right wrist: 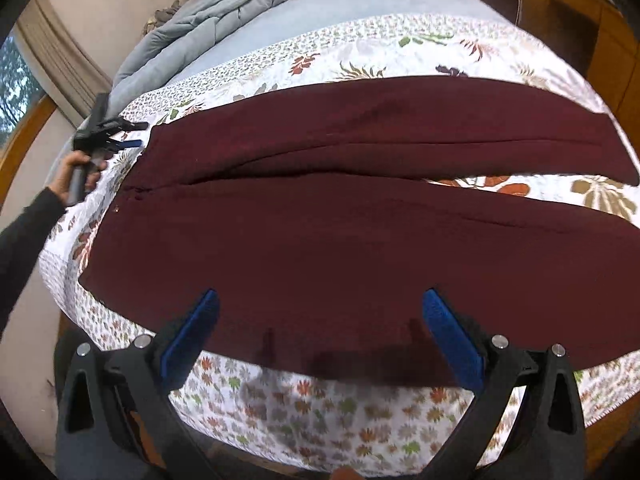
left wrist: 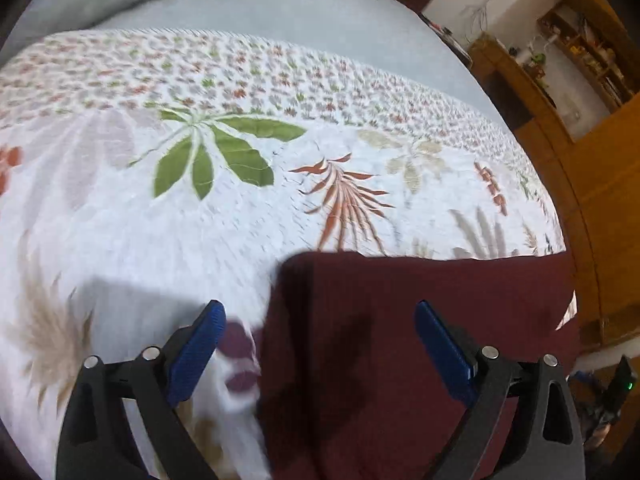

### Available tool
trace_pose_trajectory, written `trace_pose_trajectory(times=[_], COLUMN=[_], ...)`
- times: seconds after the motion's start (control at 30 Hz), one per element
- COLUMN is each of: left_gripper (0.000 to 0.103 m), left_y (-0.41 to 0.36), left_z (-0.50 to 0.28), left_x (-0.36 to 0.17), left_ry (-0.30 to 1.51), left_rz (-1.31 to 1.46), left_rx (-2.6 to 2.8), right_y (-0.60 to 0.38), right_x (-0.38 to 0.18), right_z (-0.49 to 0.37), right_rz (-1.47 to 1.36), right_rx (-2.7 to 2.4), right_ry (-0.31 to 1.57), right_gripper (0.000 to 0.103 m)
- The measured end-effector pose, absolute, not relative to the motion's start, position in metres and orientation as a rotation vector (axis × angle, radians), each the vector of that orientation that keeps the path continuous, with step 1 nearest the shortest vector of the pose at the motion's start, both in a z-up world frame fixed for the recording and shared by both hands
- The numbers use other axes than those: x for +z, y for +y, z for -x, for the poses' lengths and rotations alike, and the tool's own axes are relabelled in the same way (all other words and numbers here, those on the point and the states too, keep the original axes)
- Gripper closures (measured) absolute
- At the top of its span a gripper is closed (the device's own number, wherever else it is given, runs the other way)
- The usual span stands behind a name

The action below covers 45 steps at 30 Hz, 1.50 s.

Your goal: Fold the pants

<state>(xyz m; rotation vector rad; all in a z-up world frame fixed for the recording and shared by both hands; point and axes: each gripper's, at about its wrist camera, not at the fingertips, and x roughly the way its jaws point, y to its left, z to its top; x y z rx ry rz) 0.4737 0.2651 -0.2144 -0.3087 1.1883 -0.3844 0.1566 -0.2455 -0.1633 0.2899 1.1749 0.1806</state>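
- The maroon pants (right wrist: pixel 340 216) lie spread flat across the bed (right wrist: pixel 320 420), along its near edge, both legs apart: no fold made yet.
- Left tool (left wrist: pixel 316 336) and right tool (right wrist: pixel 320 320) both gape wide, holding nothing.
- Every fold is left to do.
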Motion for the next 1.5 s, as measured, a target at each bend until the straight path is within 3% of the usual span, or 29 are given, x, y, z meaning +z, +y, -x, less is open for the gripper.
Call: trace_pose_trajectory(times=[0.23,0.47,0.5,0.57,0.6,0.63,0.7,0.77,0.83,0.9,1.2,1.37,1.4,1.5], left_gripper=[0.009,0.010,0.020,0.066,0.073,0.075,0.076,0.076,0.074,0.068,0.065,0.078,0.082,0.085], left_y=[0.254,0.225,0.223,0.227,0.232,0.235,0.235,0.234,0.233,0.234,0.233,0.229,0.228,0.228], left_z=[-0.487,-0.483,-0.483,-0.485,-0.485,-0.485,-0.483,-0.483,-0.486,-0.487,-0.492,-0.491,-0.490,-0.484], left_x=[-0.234,-0.230,-0.230,-0.231,-0.231,-0.231,-0.232,-0.233,-0.237,-0.238,-0.243,-0.238,-0.236,-0.221], left_ry=[1.191,1.234,1.242,1.252,1.252,1.254,1.261,1.266,1.279,1.287,1.302,1.298,1.293,1.246], left_rz=[0.220,0.101,0.094,0.080,0.113,0.148,0.149,0.155,0.177,0.206,0.244,0.242,0.242,0.242], left_rx=[-0.561,-0.618,-0.608,-0.559,-0.558,-0.563,-0.551,-0.527,-0.506,-0.491,-0.436,-0.394,-0.388,-0.367], right_y=[-0.296,-0.440,-0.474,-0.530,-0.562,-0.583,-0.630,-0.668,-0.687,-0.691,-0.697,-0.678,-0.676,-0.681], right_x=[-0.159,-0.155,-0.156,-0.156,-0.155,-0.156,-0.168,-0.181,-0.200,-0.213,-0.248,-0.247,-0.246,-0.233], right_z=[-0.198,-0.247,-0.254,-0.262,-0.265,-0.268,-0.276,-0.282,-0.294,-0.303,-0.344,-0.352,-0.351,-0.344], right_rz=[-0.449,-0.562,-0.584,-0.606,-0.615,-0.622,-0.668,-0.663,-0.681,-0.687,-0.638,-0.589,-0.572,-0.577], right_rx=[0.328,0.263,0.225,0.146,0.091,0.062,0.007,-0.072,-0.085,-0.065,0.060,0.151,0.144,0.116], right_ry=[1.183,1.235,1.241,1.236,1.217,1.207,1.227,1.220,1.240,1.244,1.289,1.336,1.344,1.303], right_gripper=[0.003,0.003,0.003,0.003,0.014,0.043,0.053,0.049,0.030,0.028,0.020,0.055,0.081,0.081])
